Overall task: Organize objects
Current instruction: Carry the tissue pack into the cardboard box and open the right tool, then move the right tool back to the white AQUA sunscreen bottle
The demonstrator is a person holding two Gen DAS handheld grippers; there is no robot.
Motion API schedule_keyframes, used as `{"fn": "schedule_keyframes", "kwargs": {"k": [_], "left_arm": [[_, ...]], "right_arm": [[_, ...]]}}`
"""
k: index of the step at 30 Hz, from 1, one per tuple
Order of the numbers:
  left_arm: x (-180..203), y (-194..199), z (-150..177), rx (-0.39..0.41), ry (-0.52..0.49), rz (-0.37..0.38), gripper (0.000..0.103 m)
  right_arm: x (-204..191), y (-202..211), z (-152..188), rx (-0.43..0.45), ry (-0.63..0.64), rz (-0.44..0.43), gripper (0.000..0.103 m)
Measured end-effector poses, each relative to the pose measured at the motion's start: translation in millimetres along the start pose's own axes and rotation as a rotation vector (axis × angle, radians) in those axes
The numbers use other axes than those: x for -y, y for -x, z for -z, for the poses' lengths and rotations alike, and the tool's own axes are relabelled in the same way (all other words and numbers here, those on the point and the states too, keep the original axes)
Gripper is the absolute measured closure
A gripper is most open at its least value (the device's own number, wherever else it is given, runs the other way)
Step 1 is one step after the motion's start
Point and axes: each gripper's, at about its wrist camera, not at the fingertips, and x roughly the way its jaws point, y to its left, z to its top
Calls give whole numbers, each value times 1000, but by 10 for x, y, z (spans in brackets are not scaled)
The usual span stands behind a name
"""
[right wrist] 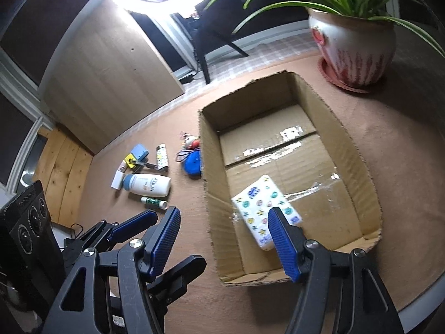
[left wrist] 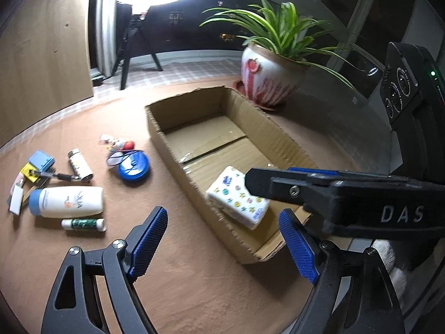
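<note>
A white tissue pack (right wrist: 265,208), dotted with coloured flowers and crosses, lies tilted in the cardboard box (right wrist: 350,150), toward six o'clock. The left gripper (left wrist: 222,239) and the right gripper (right wrist: 222,236) both stand spread, pinching nothing.

"DAS" on right gripper (left wrist: 267,186)

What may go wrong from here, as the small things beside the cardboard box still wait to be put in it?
1. The tissue pack leans on the near left wall of the cardboard box, not flat; things laid on it may tip.
2. The small green tube and the white bottle lie on their sides, close together; a wide grab may roll one away.
3. Both hand-held grippers, left and right, are close together; they may collide.
</note>
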Motion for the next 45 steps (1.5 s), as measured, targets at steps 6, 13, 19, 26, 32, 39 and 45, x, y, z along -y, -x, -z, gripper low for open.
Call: {"fn": "schedule_keyframes", "kwargs": {"k": [6, 13, 19, 26, 32, 39, 45], "left_arm": [[-342, 141, 132, -1, 60, -39, 18], [-962, 409, 378, 7, 185, -93, 18], [-1564, 695, 679, 25, 303, -162, 18], [-2073, 965, 1011, 33, 407, -230, 18], [-2343, 1139, 1225, 38, 467, -266, 18], [-2531, 1242, 1365, 41, 511, -290, 18], [-2564, 1267, 1370, 46, 519, -292, 18]], "right_arm": [[-251, -109, -40, -14, 42, -26, 41], [-704, -399, -158, -58, 128, -70, 41], [-1129, -825, -278, -139, 179, -134, 41], [-1548, -1420, -429, -233, 218, -151, 41], [-1718, -1852, -557, -291, 211, -138, 47], [-1795, -2132, -626, -340, 204, -129, 54], [-1859, -2287, -637, -346, 234, -79, 54]]}}
